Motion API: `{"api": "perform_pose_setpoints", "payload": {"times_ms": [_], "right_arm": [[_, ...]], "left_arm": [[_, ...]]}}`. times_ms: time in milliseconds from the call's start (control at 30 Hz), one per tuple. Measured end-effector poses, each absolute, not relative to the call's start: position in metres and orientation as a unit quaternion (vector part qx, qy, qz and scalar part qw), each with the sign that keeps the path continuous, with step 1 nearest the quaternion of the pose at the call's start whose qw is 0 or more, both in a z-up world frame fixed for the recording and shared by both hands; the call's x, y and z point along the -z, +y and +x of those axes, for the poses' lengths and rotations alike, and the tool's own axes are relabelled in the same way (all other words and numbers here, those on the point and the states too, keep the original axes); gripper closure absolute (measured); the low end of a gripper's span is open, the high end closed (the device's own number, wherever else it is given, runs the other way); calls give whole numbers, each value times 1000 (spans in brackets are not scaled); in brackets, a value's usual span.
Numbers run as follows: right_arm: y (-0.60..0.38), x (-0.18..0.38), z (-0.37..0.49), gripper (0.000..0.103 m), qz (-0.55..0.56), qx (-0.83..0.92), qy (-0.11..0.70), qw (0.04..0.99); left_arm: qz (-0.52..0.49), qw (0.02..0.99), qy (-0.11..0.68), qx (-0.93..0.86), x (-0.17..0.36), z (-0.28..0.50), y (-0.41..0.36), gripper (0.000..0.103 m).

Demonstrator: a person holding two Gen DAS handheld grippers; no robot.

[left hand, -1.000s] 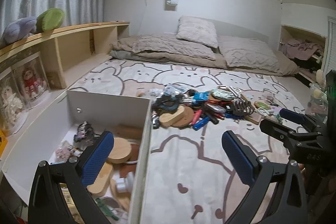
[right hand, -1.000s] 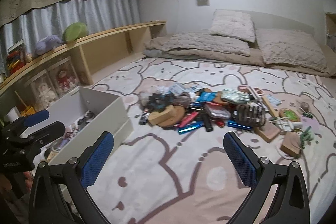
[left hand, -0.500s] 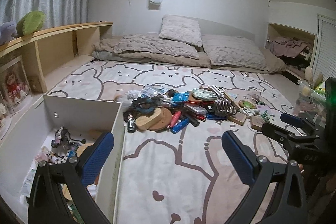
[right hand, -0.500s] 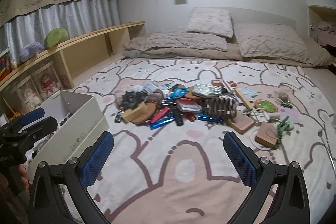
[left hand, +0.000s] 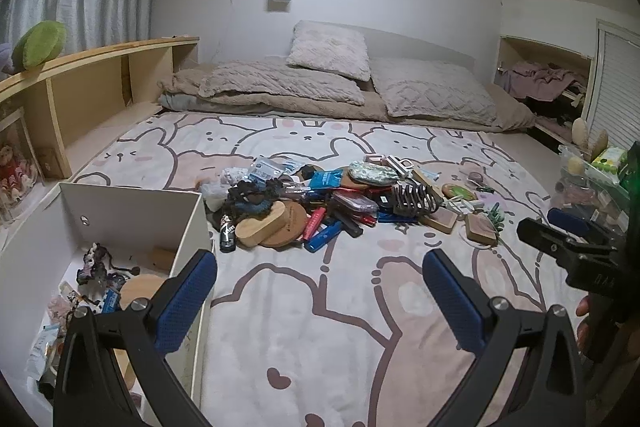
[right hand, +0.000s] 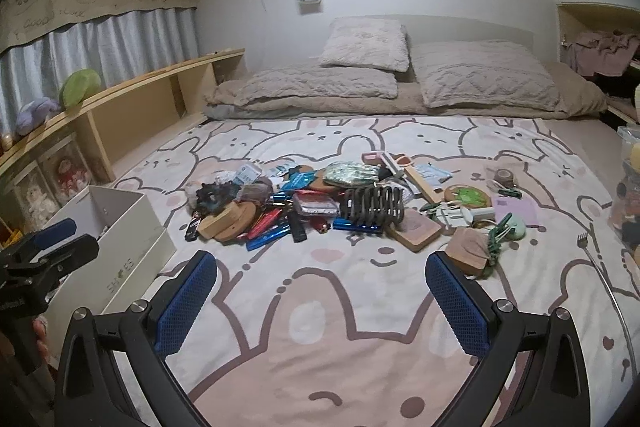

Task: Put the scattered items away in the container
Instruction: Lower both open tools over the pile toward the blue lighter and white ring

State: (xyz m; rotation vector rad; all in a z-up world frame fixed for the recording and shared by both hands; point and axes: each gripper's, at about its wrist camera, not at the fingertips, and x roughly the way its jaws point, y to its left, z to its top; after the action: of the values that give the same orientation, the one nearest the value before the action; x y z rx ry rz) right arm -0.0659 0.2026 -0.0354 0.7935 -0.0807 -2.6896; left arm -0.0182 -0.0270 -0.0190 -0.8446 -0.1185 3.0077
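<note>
**A Big Pile Left, A Few Things Put Away**

The white box (left hand: 132,203) sat at the lower left of the left wrist view, open at the top; a round wooden disc (left hand: 140,287) and a dark tangled thing (left hand: 96,267) lay inside it with some small bits; so a little of the tidying looked done.

Most of the job looked left to do; the pile of small things (right hand: 320,203) lay in the middle of the right wrist view, on the bunny blanket (right hand: 320,327); it was well apart from both grippers; more things were spread toward the right side, like a wooden block (right hand: 414,229) and a green clip (right hand: 506,229).

The pile was long from left to right across the frame; a blue tube (right hand: 268,238) at its front edge pointed from lower left up to upper right; a black ribbed claw clip (right hand: 372,205) lay with its long side left to right too.

The left gripper (left hand: 320,291) was wide apart and gripped nothing; the right gripper (right hand: 320,291) was wide apart and empty as well; both hung over bare blanket at the bottom of their views; the box stood just beside the left one.
</note>
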Motion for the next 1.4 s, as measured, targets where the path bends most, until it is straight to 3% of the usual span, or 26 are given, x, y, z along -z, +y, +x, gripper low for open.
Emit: {"api": "perform_pose_setpoints", "payload": {"times_ms": [1400], "right_arm": [[243, 121, -130, 0, 375, 919, -58, 104]], "left_arm": [[-371, 29, -64, -926, 106, -113, -9, 0]]}}
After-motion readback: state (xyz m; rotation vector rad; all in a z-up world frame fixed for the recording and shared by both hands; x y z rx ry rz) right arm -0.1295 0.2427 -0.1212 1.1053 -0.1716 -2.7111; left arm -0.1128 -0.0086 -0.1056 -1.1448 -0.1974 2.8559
